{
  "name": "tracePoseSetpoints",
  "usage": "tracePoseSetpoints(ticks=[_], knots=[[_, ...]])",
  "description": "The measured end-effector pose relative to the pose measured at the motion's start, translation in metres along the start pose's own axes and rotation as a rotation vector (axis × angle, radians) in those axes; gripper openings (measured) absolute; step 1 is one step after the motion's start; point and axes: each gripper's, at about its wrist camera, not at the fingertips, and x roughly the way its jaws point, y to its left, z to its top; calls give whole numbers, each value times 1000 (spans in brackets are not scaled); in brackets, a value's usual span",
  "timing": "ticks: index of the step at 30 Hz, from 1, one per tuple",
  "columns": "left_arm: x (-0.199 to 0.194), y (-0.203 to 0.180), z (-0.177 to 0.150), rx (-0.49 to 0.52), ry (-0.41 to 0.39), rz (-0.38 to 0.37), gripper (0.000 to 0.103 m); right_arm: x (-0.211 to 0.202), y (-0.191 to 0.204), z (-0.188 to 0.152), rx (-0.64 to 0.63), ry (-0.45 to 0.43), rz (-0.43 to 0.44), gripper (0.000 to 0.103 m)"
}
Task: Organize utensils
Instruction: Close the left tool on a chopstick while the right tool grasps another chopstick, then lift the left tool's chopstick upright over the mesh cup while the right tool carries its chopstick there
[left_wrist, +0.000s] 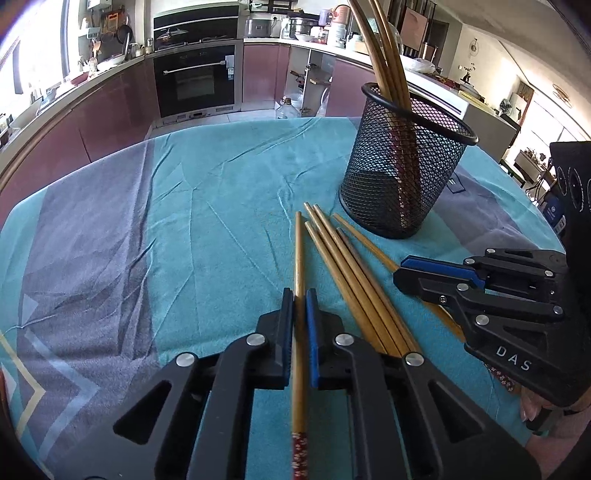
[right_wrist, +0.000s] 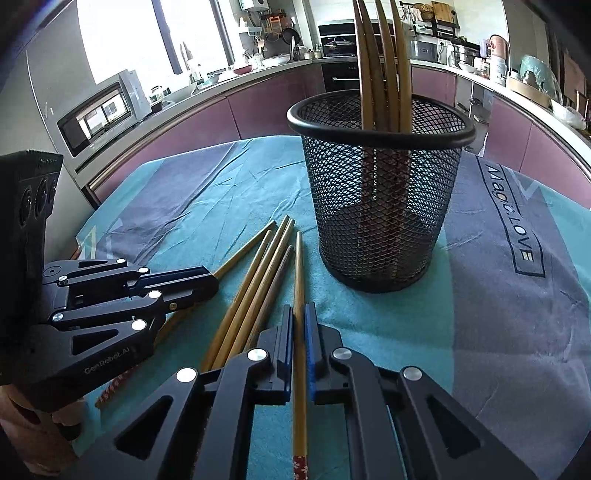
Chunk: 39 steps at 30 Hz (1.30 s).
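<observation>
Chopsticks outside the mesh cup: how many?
6 chopsticks: one in the left gripper, one in the right gripper, four loose on the cloth between them. More may hide under the grippers.

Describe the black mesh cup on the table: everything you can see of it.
The mesh cup is a round holder of black wire mesh, as it looks metal, with a solid rolled rim and a solid base band, slightly narrower at the bottom. It stands upright on the teal and grey cloth. Several wooden chopsticks stand inside, leaning against the rim, their dark patterned ends showing through the mesh. Loose chopsticks lie beside its base; whether any touches it is unclear. Neither gripper touches it.
</observation>
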Motion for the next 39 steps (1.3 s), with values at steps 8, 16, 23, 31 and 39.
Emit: tracePoseSetpoints(ticks=[8, 16, 23, 31, 39], knots=[[-13, 4, -2, -18, -18, -31, 8, -22, -6, -1, 13, -36, 44, 5], [-36, 12, 3, -45, -59, -95, 8, -47, -9, -1, 26, -90, 102, 5], [-67, 12, 12, -49, -122, -182, 8, -74, -17, 6, 58, -158, 167, 5], [-106, 6, 21, -35, -207, -232, 7, -99, -22, 13, 57, -236, 176, 5], [-141, 7, 29, -27, -287, -273, 7, -120, -28, 22, 57, -306, 178, 5]])
